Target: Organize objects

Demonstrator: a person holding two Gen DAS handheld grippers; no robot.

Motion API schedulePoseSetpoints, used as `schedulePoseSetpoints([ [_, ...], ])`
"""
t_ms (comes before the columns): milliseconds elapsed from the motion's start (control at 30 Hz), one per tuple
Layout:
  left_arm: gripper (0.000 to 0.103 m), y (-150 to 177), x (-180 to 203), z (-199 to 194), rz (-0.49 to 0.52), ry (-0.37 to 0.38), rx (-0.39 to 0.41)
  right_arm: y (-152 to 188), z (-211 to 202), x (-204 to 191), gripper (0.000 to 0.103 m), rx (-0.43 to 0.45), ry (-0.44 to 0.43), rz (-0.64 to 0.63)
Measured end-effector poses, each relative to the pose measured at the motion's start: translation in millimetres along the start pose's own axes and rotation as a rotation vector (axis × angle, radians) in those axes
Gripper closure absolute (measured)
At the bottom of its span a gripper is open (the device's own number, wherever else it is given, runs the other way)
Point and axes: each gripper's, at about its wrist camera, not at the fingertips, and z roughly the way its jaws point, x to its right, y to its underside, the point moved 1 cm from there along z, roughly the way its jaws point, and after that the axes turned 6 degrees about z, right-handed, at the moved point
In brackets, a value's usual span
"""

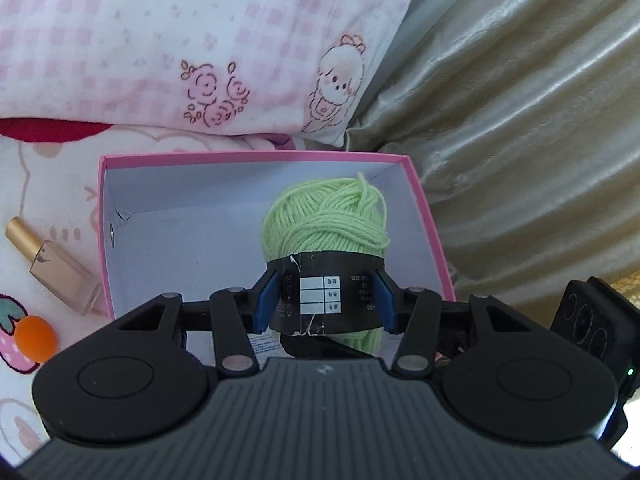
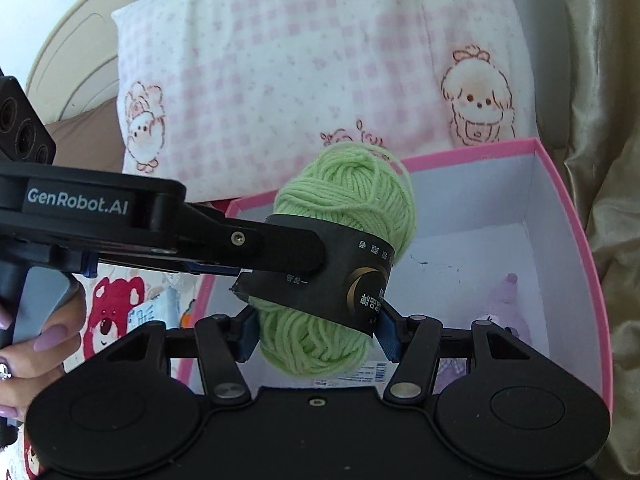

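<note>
A light green yarn ball [image 1: 326, 216] with a black paper band hangs over the open pink box [image 1: 256, 157]. My left gripper [image 1: 324, 300] is shut on the band, a blue pad pressing each side. In the right wrist view the same yarn ball [image 2: 348, 200] is also clamped at its lower end by my right gripper [image 2: 316, 336]. The left gripper's black finger [image 2: 280, 248] reaches in from the left across the band. The box [image 2: 576, 220] has white inner walls, and a purple item [image 2: 506, 300] lies in its right part.
A gold-capped perfume bottle [image 1: 52, 264] and an orange ball [image 1: 35, 338] lie on the printed bedspread left of the box. A pink checked pillow [image 1: 200, 40] stands behind it, shiny beige fabric [image 1: 520, 120] to its right. A hand [image 2: 44, 344] holds the left gripper's handle.
</note>
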Motion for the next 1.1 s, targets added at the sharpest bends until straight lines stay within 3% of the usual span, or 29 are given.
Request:
schedulePoseSetpoints([
  [167, 0.055, 1, -30, 35, -0.120, 0.026, -0.032, -3, 30, 18, 0.039, -0.071, 0.029, 0.052],
  [300, 0.055, 4, -42, 50, -0.172, 0.015, -0.027, 4, 45, 32, 0.038, -0.049, 0.020, 0.124],
  [500, 0.052, 9, -48, 60, -0.195, 0.011, -0.045, 12, 47, 28, 0.032, -0.078, 0.070, 0.057],
  [700, 0.053, 11, -44, 53, -0.171, 0.003, -0.010, 18, 29, 31, 0.030, -0.026, 0.046, 0.036],
  [833, 0.056, 15, -34, 55, -0.129, -0.020, -0.018, 22, 20, 31, 0.048, 0.030, 0.062, 0.000],
  [867, 0.066, 16, -31, 58, -0.098, -0.043, -0.023, 23, 20, 32, 0.050, 0.038, 0.066, -0.005],
  [933, 0.069, 19, -23, 61, -0.036, -0.073, -0.009, 26, 23, 33, 0.051, 0.039, 0.081, -0.013],
  [1100, 0.068, 18, -18, 66, -0.009, -0.101, 0.023, 27, 23, 35, 0.051, 0.059, 0.080, -0.003],
])
